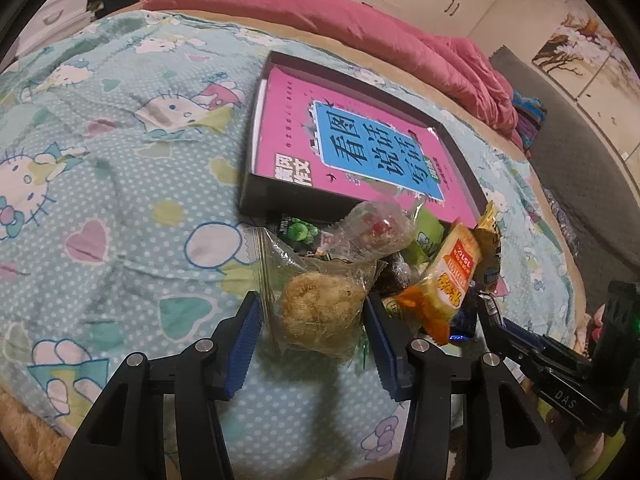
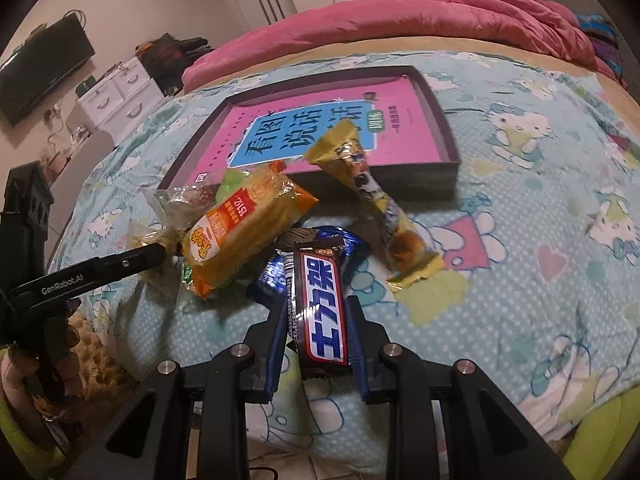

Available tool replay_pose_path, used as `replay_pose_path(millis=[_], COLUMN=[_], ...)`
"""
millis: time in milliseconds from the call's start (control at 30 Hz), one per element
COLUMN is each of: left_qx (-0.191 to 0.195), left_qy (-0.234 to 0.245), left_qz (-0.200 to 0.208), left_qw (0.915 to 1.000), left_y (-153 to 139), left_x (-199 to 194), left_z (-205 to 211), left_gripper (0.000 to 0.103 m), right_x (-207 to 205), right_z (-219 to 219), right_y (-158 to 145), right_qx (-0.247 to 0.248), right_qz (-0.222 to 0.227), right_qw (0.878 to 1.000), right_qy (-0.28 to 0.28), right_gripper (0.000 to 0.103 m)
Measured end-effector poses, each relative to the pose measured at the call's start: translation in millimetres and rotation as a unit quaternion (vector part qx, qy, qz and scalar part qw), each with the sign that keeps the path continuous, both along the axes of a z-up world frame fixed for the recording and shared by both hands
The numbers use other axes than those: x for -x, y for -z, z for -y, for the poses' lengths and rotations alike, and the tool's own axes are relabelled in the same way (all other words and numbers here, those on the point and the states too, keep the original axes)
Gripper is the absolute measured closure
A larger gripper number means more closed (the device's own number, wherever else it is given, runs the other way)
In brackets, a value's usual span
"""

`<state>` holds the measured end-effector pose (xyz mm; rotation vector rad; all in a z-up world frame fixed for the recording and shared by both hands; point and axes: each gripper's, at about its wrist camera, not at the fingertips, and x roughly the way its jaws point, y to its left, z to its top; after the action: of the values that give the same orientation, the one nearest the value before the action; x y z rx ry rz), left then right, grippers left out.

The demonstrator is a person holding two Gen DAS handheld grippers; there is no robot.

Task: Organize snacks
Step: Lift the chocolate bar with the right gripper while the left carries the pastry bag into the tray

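You're seeing both fisheye views in dim, warm indoor light, slightly soft and noisy, with dark vignetted corners, bowed edges, and glare on the glossy brown chocolate bar wrapper (image 2: 322,312).

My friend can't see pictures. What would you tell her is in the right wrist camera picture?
The right gripper pinches a dark candy bar over a cartoon-cat bedspread. Beyond it lie an orange snack pack, a yellow wrapped snack and a dark tray holding a pink book; the left gripper reaches in from the left.
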<state>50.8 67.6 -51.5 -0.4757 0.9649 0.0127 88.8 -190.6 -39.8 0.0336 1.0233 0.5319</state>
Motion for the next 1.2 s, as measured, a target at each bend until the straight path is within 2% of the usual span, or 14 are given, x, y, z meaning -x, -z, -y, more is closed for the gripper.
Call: replay_pose_path(millis=[267,600,1200], left_qx=[0.003,-0.001,-0.016], left_qy=[-0.019,-0.061,-0.067], left_qz=[0.014,0.037,0.056], left_qw=[0.9997,0.9975,0.9961], left_y=[-11,-29,-49], left_x=[10,21,-22], left_z=[-8,-27,-23], left_gripper=[0.05,0.05,0.05], right_x=[3,-4,-65], right_z=[23,39,33], right_y=[-11,-32,-43], right_qx=[-0.018,-0.017,-0.038], right_qz=[0.009,0.064,0.097], right_qw=[0.999,0.996,0.992], right_qy=[0.038,0.065,0.074], right_gripper=[0.074,0.074,0.074])
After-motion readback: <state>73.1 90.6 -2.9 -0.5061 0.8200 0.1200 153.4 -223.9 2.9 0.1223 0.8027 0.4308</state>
